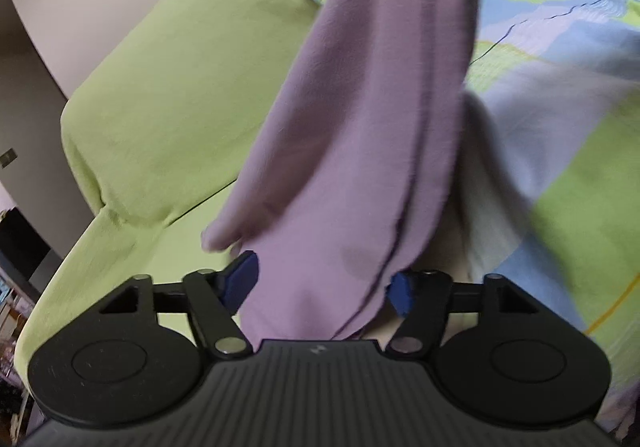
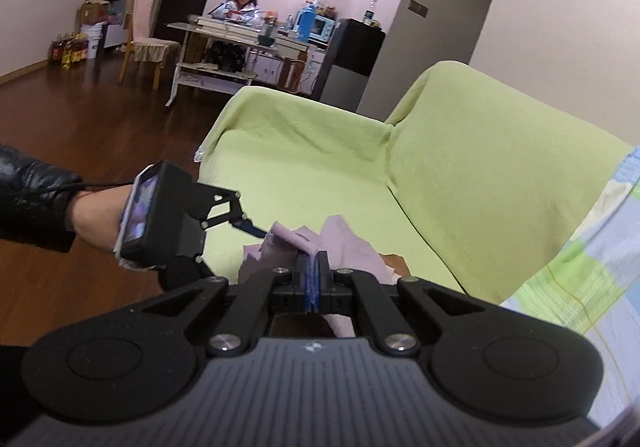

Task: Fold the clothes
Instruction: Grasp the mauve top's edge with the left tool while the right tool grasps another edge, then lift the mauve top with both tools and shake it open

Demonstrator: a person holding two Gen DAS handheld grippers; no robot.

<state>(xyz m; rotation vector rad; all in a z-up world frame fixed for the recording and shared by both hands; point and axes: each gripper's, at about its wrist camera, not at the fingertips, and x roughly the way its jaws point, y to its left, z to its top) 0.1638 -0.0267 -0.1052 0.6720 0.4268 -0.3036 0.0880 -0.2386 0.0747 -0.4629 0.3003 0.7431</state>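
Observation:
A mauve garment [image 1: 360, 127] hangs in a long fold in front of the left wrist camera, over a sofa with a lime-green cover [image 1: 180, 87]. Its lower end drops between the blue pads [image 1: 240, 281] of my left gripper [image 1: 320, 283], whose jaws stand partly apart around the bunched cloth. In the right wrist view my right gripper [image 2: 312, 267] is shut on a top edge of the mauve garment [image 2: 344, 243]. My left gripper [image 2: 256, 229] comes in from the left, held by a hand in a black sleeve, with its fingertips at the cloth's left corner.
A patchwork quilt [image 1: 560, 7] in blue, green and white covers the sofa's right part, with a pale grey cloth [image 1: 488, 175] on it. Beyond the sofa [image 2: 300, 175] lie a wooden floor [image 2: 100, 119], a chair [image 2: 144, 27], a table [image 2: 224, 31] with a seated person [image 2: 244, 3], and a black fridge [image 2: 352, 55].

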